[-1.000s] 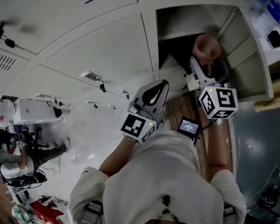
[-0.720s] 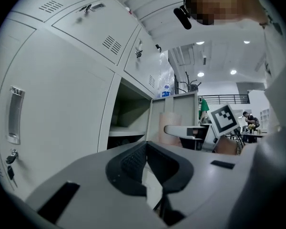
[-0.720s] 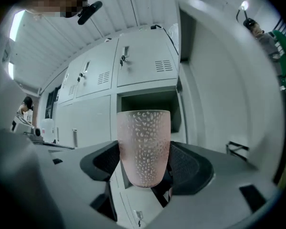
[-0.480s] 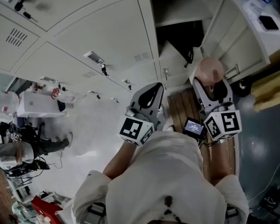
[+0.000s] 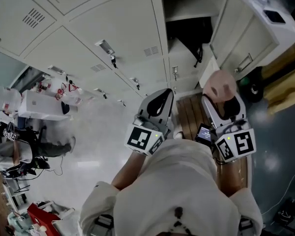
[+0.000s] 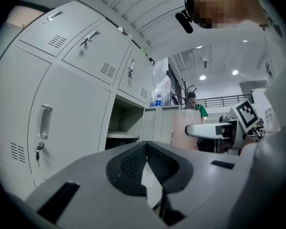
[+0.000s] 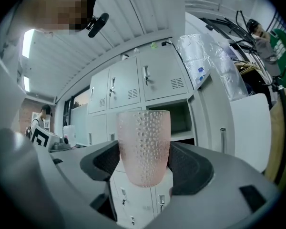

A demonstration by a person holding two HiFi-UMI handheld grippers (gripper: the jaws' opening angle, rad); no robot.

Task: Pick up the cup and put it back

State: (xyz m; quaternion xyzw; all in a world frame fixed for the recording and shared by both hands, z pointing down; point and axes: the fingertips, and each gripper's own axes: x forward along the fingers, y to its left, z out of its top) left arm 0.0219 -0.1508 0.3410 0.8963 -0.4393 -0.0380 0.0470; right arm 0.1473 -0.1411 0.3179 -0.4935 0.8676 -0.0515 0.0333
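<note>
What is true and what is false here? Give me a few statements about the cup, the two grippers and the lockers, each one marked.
1. The right gripper grips a pink dimpled cup. True.
2. The cup lies on its side between the jaws. False: it stands upright, rim on top.
3. The left gripper holds a second cup. False: its jaws are together, with nothing between them.
4. One locker compartment stands open. True.
5. The cup rests on the shelf inside that compartment. False: it is held in the air, out in front of the lockers.
</note>
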